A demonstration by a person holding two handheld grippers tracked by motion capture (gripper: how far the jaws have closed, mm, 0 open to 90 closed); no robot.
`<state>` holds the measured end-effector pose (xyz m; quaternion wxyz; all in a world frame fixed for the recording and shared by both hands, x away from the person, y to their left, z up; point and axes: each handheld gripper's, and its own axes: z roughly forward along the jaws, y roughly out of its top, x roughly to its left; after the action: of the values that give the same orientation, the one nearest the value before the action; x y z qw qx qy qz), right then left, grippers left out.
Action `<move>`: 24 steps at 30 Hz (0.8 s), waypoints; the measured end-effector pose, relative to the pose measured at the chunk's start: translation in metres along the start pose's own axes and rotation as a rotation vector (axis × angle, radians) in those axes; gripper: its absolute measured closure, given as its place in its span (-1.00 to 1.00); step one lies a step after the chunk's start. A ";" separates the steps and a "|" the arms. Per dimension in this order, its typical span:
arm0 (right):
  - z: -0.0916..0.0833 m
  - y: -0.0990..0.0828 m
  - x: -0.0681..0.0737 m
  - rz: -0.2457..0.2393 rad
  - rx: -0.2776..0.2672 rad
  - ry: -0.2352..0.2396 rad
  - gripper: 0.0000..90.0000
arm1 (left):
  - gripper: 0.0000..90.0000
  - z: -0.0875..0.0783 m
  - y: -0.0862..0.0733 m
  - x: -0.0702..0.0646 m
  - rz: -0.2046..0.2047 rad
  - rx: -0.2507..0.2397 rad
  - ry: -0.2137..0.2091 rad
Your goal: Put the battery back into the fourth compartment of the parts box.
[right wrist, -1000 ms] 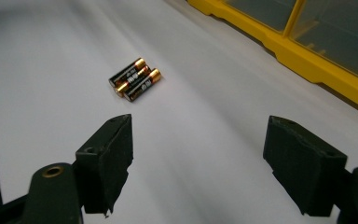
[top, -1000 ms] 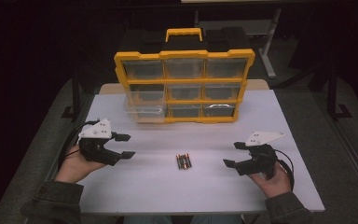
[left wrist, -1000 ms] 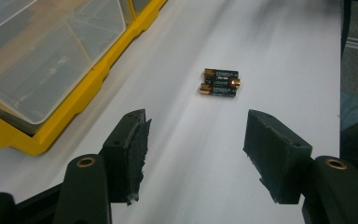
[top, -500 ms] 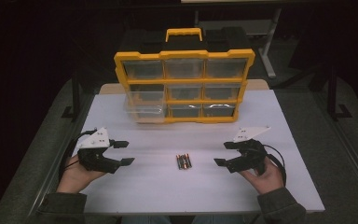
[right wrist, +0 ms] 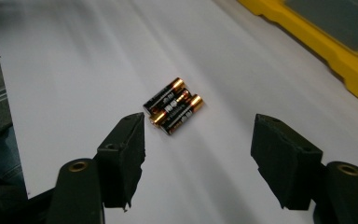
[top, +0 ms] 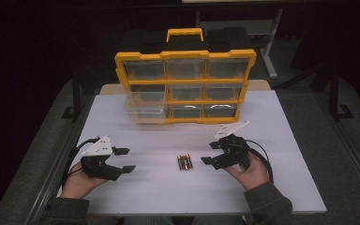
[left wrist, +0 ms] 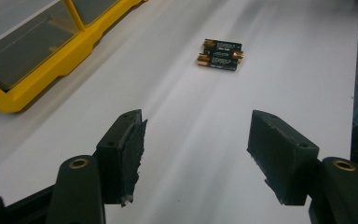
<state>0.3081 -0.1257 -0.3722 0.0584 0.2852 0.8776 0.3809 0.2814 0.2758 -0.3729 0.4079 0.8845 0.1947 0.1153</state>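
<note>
The white surface (top: 281,140) carries a yellow drawer organizer (top: 185,86) at its far side; my left gripper (top: 123,160) sits near left, spread, having just widened on nothing; my right gripper (top: 211,153), spread, has just narrowed, empty, beside the batteries (top: 184,162) lying near centre.

Both grippers, left (top: 120,160) and right (top: 209,153), are black, each topped by a pale grey three-cornered plate and trailing a black cable; brass-ringed screw holes sit behind the blocky jaws; sleeves are dark olive
</note>
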 end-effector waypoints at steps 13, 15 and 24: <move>0.050 0.019 0.006 0.018 0.131 -0.019 0.10 | -0.24 0.006 -0.006 0.002 -0.017 0.009 0.010; 0.052 0.019 0.006 0.026 0.132 -0.011 0.13 | -0.24 0.006 -0.006 0.002 -0.015 0.009 0.012; 0.077 0.026 0.007 0.077 0.183 -0.014 0.33 | -0.25 0.006 -0.007 0.005 -0.023 0.003 0.015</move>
<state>0.3386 -0.0591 -0.4074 0.0235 0.3255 0.8968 0.2989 0.2862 0.2775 -0.3819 0.4064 0.8819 0.2083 0.1168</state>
